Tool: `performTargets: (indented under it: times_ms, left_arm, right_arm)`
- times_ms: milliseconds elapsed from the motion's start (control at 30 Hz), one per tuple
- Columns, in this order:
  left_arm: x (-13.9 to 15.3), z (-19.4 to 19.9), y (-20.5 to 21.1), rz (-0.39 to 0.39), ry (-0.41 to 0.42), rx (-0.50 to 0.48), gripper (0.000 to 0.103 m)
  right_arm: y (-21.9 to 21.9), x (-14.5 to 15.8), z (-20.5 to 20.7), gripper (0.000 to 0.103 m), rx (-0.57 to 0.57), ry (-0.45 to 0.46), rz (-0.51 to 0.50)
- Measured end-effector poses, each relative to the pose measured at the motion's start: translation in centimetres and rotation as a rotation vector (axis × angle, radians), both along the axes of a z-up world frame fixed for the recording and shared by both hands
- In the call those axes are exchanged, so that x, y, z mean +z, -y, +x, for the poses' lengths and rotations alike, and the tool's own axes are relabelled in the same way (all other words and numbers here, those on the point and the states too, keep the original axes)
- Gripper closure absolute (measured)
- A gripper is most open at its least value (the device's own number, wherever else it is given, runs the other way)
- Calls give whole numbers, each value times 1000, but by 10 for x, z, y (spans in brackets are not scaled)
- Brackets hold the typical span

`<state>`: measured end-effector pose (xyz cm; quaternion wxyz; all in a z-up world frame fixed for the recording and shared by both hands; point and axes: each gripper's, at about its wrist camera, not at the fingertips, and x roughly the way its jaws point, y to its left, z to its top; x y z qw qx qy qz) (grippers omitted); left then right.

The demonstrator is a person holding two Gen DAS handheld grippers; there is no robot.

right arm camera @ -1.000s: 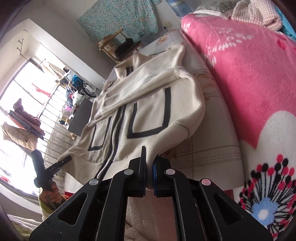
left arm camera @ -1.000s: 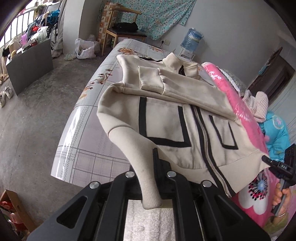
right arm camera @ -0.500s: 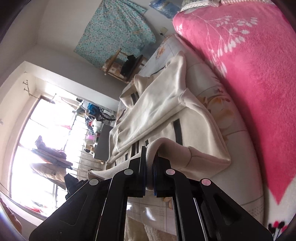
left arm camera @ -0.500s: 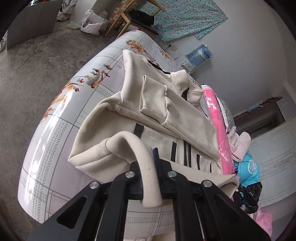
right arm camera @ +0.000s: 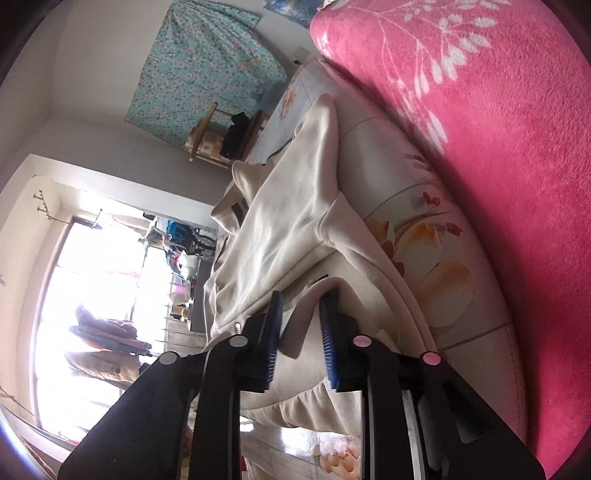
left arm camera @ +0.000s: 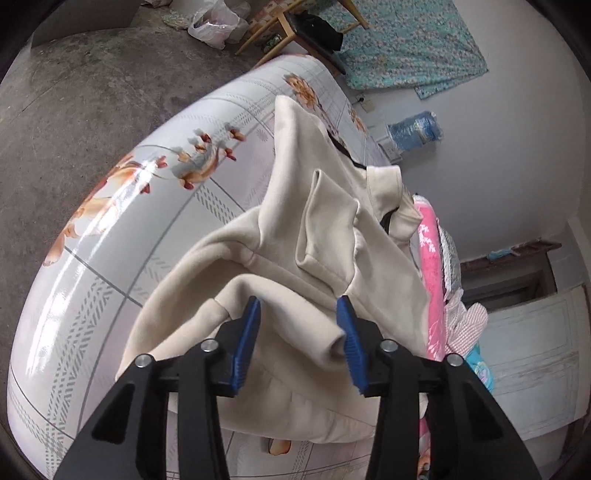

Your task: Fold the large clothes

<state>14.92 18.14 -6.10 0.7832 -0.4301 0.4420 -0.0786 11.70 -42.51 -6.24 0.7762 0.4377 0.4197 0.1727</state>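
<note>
A cream zip jacket (left arm camera: 325,236) with black stripes lies on a glossy floral table cover (left arm camera: 110,236), its bottom part folded up over the body with the sleeves across it. My left gripper (left arm camera: 297,306) is open just above the folded hem, blue pads apart, fabric loose between them. In the right wrist view the jacket (right arm camera: 280,229) lies beside a pink blanket (right arm camera: 498,147). My right gripper (right arm camera: 301,295) is open over the folded hem edge.
A wooden chair (left arm camera: 295,26) with a dark item stands beyond the far end of the table. A blue water bottle (left arm camera: 415,129) and a teal cloth (left arm camera: 406,40) are at the wall. Plastic bags (left arm camera: 214,22) lie on the concrete floor at left.
Both grippers carried the jacket's hem forward over the body and then opened, letting the fabric go. The lower half now lies folded on the upper half.
</note>
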Motion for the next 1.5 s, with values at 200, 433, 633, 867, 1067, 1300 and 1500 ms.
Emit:
performTargets:
  times_ms: [200,433,633,867,1067,1300,1500]
  left_arm:
    - [15,-20,-13,14,44,34,58]
    - [12,-73,3,126,46,-20,56]
    - [-17,-86,6,43,-4,-8,54]
    - [-29,-79,-2,-21,10,104,55]
    - [-23,-71,11,145,19,131,71]
    - [-5,-66,53,568,73,58,94]
    - [34,-87,59,655,164,49,99]
  right_arm:
    - [9,26,-25,42,-61,71,-117]
    - [-6,39,-76,32,-27,67,-271]
    - [-23,26,-92,29,6,14,-401]
    - [-35,21,-69,29,-10,28,-510]
    - [-52,14,-52,38,-36,50,-633]
    - [-77,13,-48,88,2,67,-871]
    - [-71,46,-68,93,-8,148,-859]
